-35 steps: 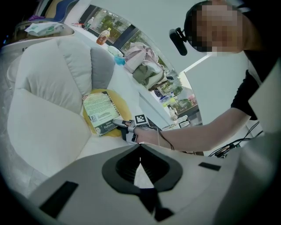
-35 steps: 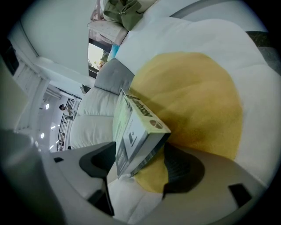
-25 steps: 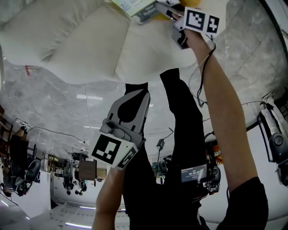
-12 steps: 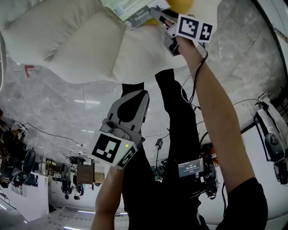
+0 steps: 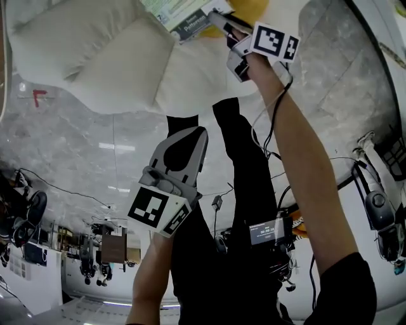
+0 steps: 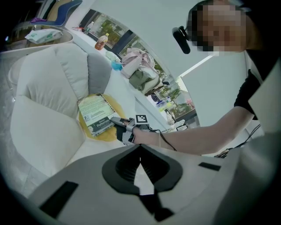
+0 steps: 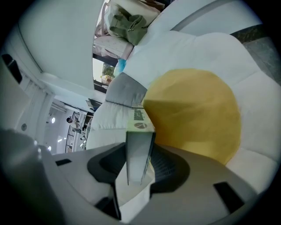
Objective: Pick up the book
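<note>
1. Yellow cushion (image 5: 250, 7) shows more at the head view's top edge than a second ago; right gripper (image 5: 219, 19) sits lower in that view, and more of the book (image 5: 181, 14) cover is visible
2. Right jaws are closing, half open, pads on both faces of the book's end; book lies over the cushion on the white armchair (image 5: 95, 51)
3. Left gripper (image 5: 198, 133) has its jaws together, empty, well apart from the book

Our head camera looks steeply down at the armchair (image 5: 95, 57). The camera on the left hand-held gripper (image 6: 140, 151) faces the armchair from well back. That on the right hand-held gripper (image 7: 136, 176) sits close, its closing jaws round the book (image 5: 184, 18) that all three share.
</note>
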Action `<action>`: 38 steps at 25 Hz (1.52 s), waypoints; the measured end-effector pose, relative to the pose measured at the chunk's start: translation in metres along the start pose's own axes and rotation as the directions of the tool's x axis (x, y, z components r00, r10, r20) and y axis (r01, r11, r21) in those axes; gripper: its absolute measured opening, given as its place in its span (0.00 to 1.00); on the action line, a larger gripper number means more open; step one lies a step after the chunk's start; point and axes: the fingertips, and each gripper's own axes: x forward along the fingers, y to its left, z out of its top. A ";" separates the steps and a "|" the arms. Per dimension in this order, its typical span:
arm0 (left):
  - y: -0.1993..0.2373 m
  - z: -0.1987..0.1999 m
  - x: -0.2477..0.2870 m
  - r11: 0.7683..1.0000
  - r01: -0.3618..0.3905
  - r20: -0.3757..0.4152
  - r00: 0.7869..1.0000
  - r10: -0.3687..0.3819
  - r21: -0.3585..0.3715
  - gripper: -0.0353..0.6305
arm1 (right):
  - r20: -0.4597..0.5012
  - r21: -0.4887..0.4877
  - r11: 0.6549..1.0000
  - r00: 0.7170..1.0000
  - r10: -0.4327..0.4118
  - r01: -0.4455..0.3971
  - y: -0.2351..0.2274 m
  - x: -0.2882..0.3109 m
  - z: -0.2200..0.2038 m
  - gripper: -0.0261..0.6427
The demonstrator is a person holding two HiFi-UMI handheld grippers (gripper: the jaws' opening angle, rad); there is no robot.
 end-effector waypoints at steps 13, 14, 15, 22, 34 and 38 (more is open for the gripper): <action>-0.015 0.006 -0.005 1.000 -0.001 0.014 1.000 0.001 -0.008 0.08 | 0.058 0.105 0.991 0.995 0.075 -0.081 0.019 -0.013 0.010 0.31; -0.018 0.007 -0.006 1.000 -0.002 0.015 1.000 0.002 -0.006 0.08 | 0.062 0.109 0.990 0.994 0.087 -0.094 0.023 -0.016 0.011 0.31; -0.020 0.008 -0.007 1.000 -0.002 0.016 1.000 0.002 -0.004 0.08 | 0.063 0.116 0.988 0.993 0.097 -0.104 0.026 -0.019 0.010 0.31; -0.036 0.013 -0.015 1.000 0.001 0.032 1.000 -0.002 0.016 0.08 | 0.070 0.178 0.969 0.985 0.158 -0.168 0.058 -0.033 0.003 0.31; -0.079 0.039 -0.048 0.997 -0.007 0.075 0.997 0.001 0.079 0.08 | 0.137 0.224 0.921 0.945 0.295 -0.320 0.154 -0.084 0.045 0.31; -0.108 0.065 -0.064 0.994 -0.013 0.112 0.994 0.001 0.106 0.08 | 0.156 0.218 0.907 0.931 0.331 -0.359 0.197 -0.115 0.066 0.31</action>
